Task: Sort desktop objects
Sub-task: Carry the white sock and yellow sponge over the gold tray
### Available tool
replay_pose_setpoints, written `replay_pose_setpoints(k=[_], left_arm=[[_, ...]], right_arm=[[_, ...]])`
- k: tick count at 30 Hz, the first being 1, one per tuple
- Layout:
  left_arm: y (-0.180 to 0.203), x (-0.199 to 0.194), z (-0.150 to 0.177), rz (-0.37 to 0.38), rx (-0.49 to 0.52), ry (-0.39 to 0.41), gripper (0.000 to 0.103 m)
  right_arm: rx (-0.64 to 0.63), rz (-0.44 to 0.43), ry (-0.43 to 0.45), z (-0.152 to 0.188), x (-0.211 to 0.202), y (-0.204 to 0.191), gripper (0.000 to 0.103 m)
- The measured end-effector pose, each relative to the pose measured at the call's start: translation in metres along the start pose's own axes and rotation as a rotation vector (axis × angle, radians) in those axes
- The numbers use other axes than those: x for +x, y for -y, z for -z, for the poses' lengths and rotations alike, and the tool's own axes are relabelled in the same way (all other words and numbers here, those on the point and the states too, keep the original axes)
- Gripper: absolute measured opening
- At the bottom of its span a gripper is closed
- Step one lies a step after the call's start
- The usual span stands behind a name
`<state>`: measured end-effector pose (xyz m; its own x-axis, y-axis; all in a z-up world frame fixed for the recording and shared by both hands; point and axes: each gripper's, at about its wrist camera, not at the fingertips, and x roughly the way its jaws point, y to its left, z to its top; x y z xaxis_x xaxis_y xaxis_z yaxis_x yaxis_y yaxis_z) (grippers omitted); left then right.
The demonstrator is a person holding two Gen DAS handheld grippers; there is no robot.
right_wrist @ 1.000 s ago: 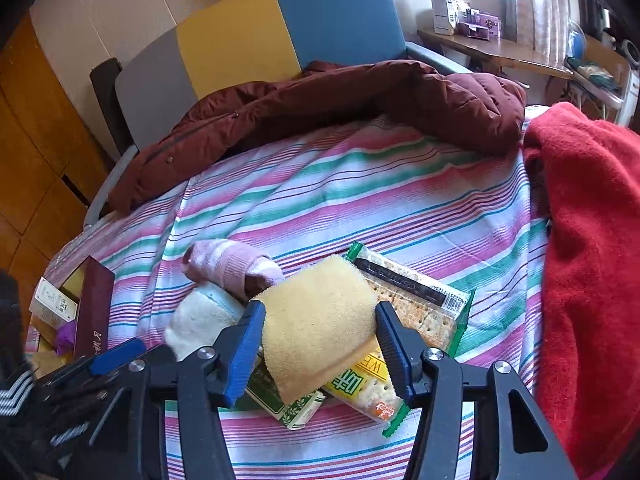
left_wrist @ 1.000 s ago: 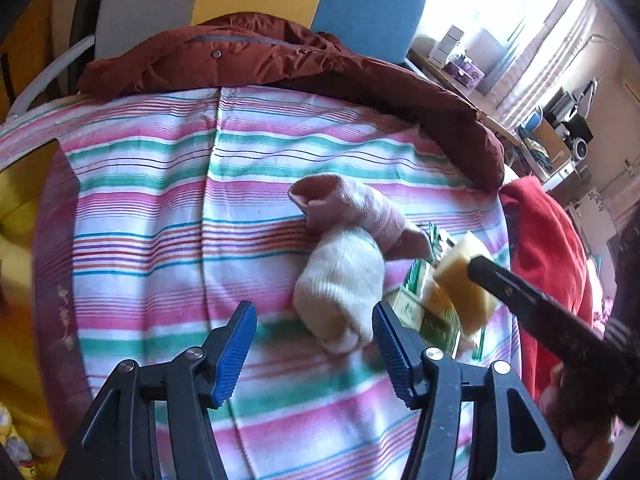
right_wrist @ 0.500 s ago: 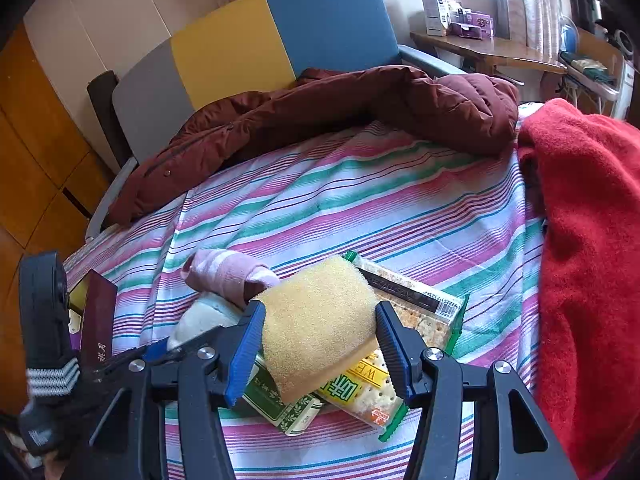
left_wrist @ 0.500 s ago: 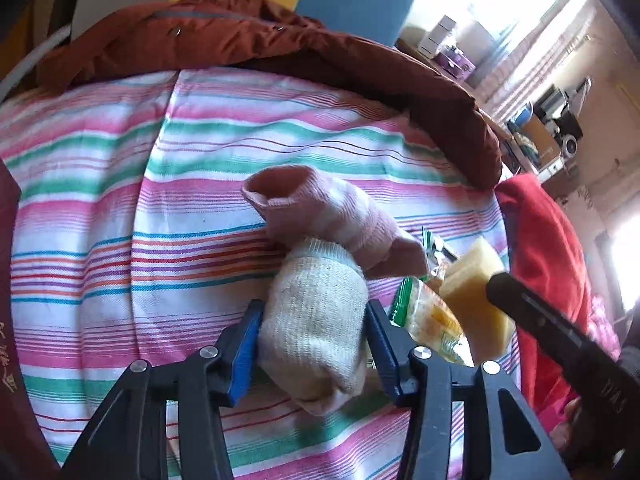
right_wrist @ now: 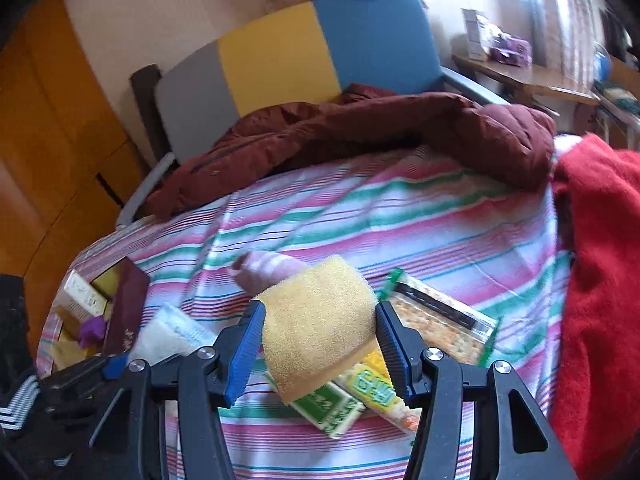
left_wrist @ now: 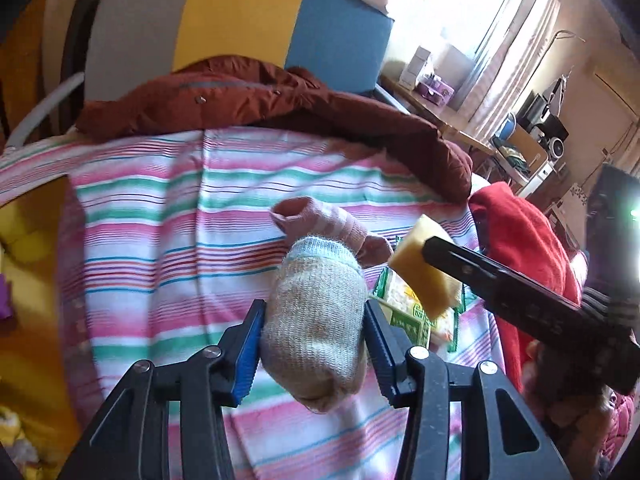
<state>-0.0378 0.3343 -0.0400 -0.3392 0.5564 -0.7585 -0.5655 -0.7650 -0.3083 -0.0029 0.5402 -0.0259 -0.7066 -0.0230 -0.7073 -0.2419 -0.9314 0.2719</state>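
Cream knit fills the left gripper (left_wrist: 314,350): its blue pads are pressed against both sides of a rolled cream sock (left_wrist: 316,320), which is raised off the striped sheet (left_wrist: 160,216) with its toe end hanging toward the camera; the gripper points forward over the sheet, level with the rolled pink sock (left_wrist: 320,222) lying just beyond it; the right gripper (right_wrist: 320,344) reaches in from the right side and pinches a yellow sponge (right_wrist: 318,320) between its blue pads, the sponge held tilted above the snack packs, clear of the sheet.

Counted: two rolled socks, one cream and held, one pink and resting on the sheet; one sponge, held; two cracker packs, a clear-windowed one (right_wrist: 444,326) lying flat to the right and a yellow-and-green one (right_wrist: 376,394) beneath the sponge; one small green box (right_wrist: 330,408) touching the yellow-and-green pack; at the left edge of the sheet a dark red booklet (right_wrist: 124,312) lies beside a small white box (right_wrist: 82,294); one maroon jacket (right_wrist: 360,136) lies heaped across the far end; one red blanket (right_wrist: 600,280) bunches along the right side.
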Motion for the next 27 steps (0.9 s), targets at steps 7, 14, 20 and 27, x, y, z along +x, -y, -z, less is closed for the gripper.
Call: replay_pose_setpoints(k=[7,14,20,27], left_arm=[[-0.015,-0.055,0.012,-0.013,-0.003,0.07,0.049],[-0.051,-0.103,0.021,-0.048,-0.036,0.124,0.049],[-0.108,-0.143,0.028,-0.119,-0.117,0.187,0.049],[-0.191,-0.185,0.044,-0.251,-0.243,0.239,0.049]], right_arm=[[-0.079,-0.052,0.006,0.005,-0.003,-0.02,0.057],[-0.122,-0.064,-0.024,0.011,0.001,-0.031,0.057],[-0.109,-0.071,-0.033,0.013,0.003,-0.032,0.057],[-0.059,-0.128,-0.006,0.014,-0.014,-0.044,0.057]])
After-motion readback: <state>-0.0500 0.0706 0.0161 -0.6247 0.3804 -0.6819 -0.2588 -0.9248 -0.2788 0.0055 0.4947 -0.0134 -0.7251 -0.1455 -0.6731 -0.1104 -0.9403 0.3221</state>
